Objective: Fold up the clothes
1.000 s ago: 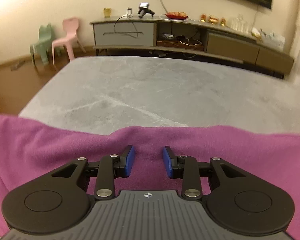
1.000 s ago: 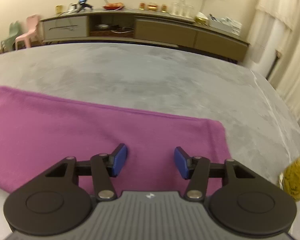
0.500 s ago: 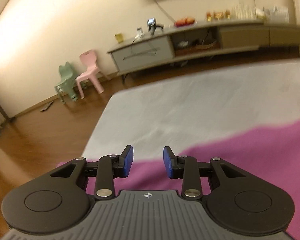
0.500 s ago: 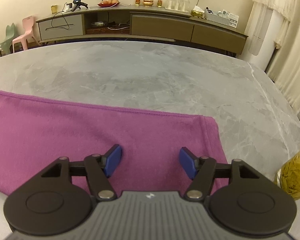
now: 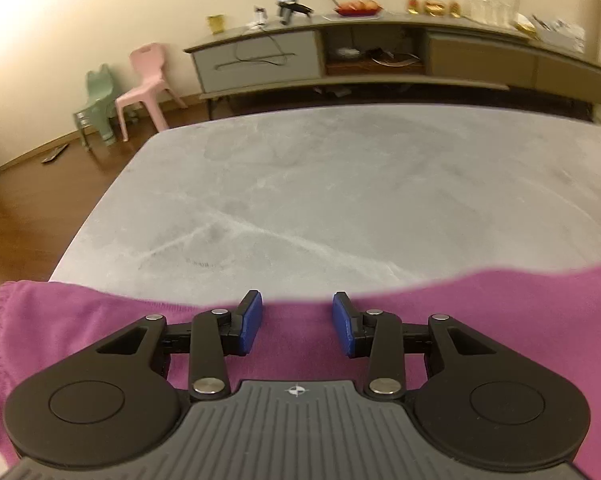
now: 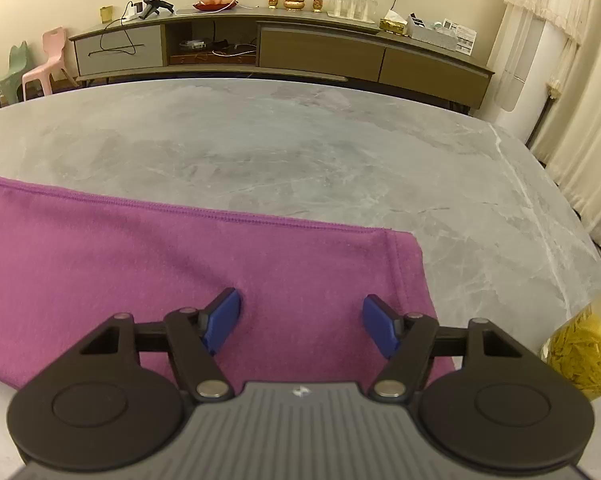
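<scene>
On the grey counter (image 6: 340, 152) lies a purple garment (image 6: 140, 264). Left gripper (image 5: 297, 322) and right gripper (image 6: 300, 324) hover above it, both spread, holding nothing. Pinching matching edges should keep the fold even.

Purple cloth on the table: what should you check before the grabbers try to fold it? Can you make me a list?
1. Left gripper open and holding nothing: ok.
2. Right gripper open and holding nothing: ok.
3. Purple cloth lying flat at the right end, hem and corner showing: ok.
4. Cloth's left end smooth: not ok, the edge looks bunched and hangs over the table side.
5. Bare grey table beyond the cloth for folding onto: ok.
6. Jar of yellow pieces out of the way: cannot tell, it stands close by the right gripper.
</scene>
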`<state>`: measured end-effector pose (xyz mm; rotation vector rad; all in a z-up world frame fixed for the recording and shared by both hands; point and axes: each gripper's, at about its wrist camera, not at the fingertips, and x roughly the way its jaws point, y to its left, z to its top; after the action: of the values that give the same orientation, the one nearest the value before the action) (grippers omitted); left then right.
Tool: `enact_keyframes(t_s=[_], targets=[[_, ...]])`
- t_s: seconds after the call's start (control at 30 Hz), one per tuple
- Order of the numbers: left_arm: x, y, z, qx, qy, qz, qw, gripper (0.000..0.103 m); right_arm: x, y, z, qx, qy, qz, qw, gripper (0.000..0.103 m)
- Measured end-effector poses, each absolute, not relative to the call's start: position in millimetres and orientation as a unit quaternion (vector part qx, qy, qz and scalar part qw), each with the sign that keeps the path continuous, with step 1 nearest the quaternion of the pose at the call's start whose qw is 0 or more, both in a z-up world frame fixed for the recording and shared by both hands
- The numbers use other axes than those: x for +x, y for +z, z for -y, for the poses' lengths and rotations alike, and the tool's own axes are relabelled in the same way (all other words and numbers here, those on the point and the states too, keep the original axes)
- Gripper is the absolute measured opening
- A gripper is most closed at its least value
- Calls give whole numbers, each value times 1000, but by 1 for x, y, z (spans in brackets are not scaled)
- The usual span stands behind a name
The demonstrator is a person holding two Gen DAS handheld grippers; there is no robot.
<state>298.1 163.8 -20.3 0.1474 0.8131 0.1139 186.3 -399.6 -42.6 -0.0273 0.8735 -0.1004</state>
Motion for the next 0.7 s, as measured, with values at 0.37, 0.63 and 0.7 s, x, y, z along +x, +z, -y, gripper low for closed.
enact_keyframes(t_s=[0.37,0.63,0.7], targets=[[315,-9,-152,51,85,-390,916,41,183,-39,399,-7,-48,-405,913,53],[236,-1,-126,56,34,-386,920,41,167,-34,369,-11,25,-393,919,38],[233,-16,-123,67,39,-397,914,43,169,-44,369,-16,22,-407,913,40]])
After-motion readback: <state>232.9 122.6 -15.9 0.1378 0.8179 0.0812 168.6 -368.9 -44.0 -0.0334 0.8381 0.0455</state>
